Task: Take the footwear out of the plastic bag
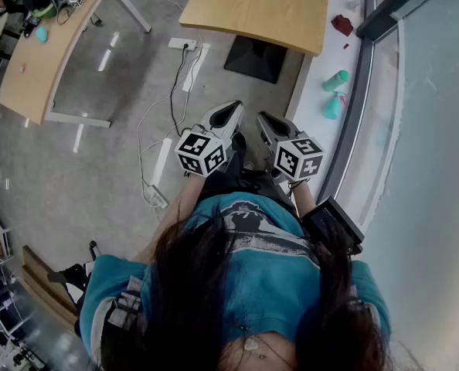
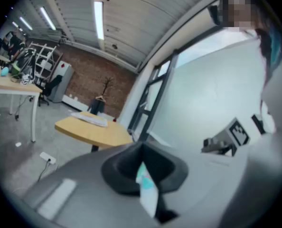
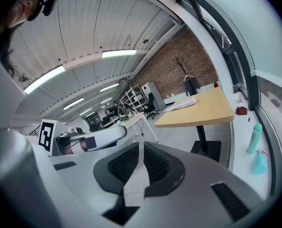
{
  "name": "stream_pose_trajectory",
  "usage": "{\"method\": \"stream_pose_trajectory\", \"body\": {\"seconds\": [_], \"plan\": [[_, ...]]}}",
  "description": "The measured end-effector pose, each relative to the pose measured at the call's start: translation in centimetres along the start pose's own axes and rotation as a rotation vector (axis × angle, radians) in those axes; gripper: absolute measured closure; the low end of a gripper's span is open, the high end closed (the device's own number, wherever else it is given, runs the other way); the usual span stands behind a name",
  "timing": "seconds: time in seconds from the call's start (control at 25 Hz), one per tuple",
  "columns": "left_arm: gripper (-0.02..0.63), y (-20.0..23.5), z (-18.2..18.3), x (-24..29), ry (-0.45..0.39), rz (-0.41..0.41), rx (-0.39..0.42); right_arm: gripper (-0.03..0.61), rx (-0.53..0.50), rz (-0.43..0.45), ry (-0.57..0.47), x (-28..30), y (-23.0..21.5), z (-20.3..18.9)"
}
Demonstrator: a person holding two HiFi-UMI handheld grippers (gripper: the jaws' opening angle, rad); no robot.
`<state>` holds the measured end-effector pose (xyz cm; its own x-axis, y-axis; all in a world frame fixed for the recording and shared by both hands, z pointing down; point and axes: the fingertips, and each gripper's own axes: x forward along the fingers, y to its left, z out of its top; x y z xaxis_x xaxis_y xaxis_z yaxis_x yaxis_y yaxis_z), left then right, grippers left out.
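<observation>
Hovering together, left gripper (image 1: 231,110), right gripper (image 1: 265,120), fingers (image 3: 162,167) clenched (empty); wooden table (image 1: 268,14) ahead.

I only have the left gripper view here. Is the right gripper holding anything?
Observer: No. Its own view shows the right gripper shut, with nothing between its jaws.
Operator: What's on the sill beside the table?
Observer: A teal bottle stands there, with a spray bottle next to it.
</observation>
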<state>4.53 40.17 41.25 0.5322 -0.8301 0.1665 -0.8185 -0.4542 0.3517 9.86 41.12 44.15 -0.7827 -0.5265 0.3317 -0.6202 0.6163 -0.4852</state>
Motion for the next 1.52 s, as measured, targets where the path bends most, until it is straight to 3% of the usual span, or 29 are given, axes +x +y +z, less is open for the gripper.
{"method": "stream_pose_trajectory", "body": {"seconds": [0.48, 0.88, 1.2, 1.52], "plan": [[0.611, 6.2, 3.3, 9.3, 0.001, -0.051, 0.003, 0.537, 0.006, -0.037, 0.001, 6.6, -6.7, 6.0], [0.611, 19.3, 10.1, 15.9, -0.024, -0.034, -0.049, 0.537, 0.013, -0.076, 0.027, 18.5, -11.1, 14.1], [0.611, 27.1, 12.2, 18.6, -0.006, -0.037, -0.089, 0.537, 0.068, -0.123, 0.052, 25.2, -13.4, 16.6], [0.611, 28.6, 10.9, 22.0, 0.049, -0.086, -0.138, 0.537, 0.121, -0.207, 0.054, 25.5, -16.4, 17.0]]}}
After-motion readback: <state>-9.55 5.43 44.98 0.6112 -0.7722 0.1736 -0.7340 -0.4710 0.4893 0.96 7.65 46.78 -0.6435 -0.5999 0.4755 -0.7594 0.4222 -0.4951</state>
